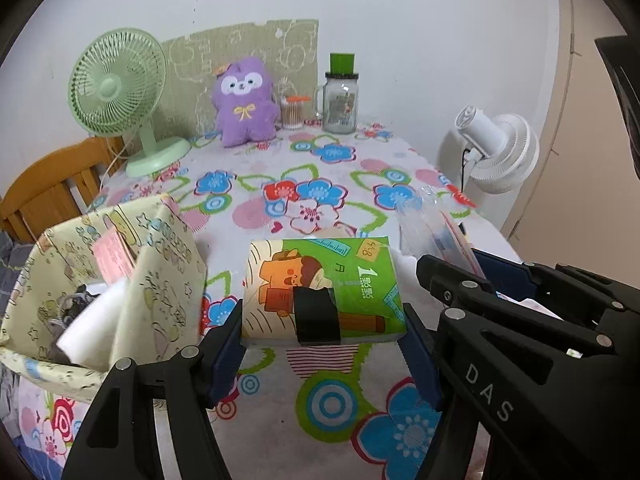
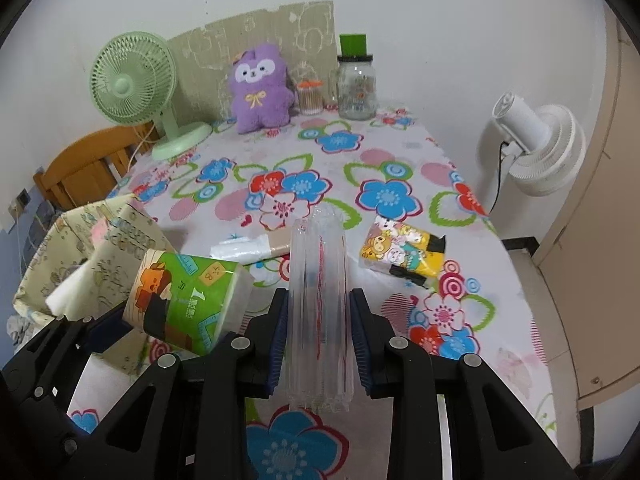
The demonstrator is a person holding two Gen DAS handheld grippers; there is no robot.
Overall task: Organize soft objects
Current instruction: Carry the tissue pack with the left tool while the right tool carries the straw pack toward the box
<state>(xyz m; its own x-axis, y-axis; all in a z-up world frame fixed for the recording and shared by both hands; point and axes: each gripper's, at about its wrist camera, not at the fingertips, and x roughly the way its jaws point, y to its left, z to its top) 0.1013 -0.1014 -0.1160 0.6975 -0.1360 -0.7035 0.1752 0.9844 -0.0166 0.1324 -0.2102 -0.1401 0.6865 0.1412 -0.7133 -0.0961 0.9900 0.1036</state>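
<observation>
One fabric bin [image 1: 160,288] holding white foam block [image 1: 96,328] (perhaps keys), glass jar [image 1: 340,102]

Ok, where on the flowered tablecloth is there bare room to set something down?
Free: the wide middle between the purple plush toy and the yellow tissue pack. Crowded: the near left, around the cream fabric basket and the white roll.

The tissue pack [image 1: 324,288] wears glossy printed plastic film, and the clear ribbed packet [image 2: 320,312] is shiny transparent plastic. The purple toy [image 1: 245,102] is fuzzy plush beside a smooth glass jar [image 1: 340,104]. The storage bin [image 1: 100,280] looks like matt printed cloth.
</observation>
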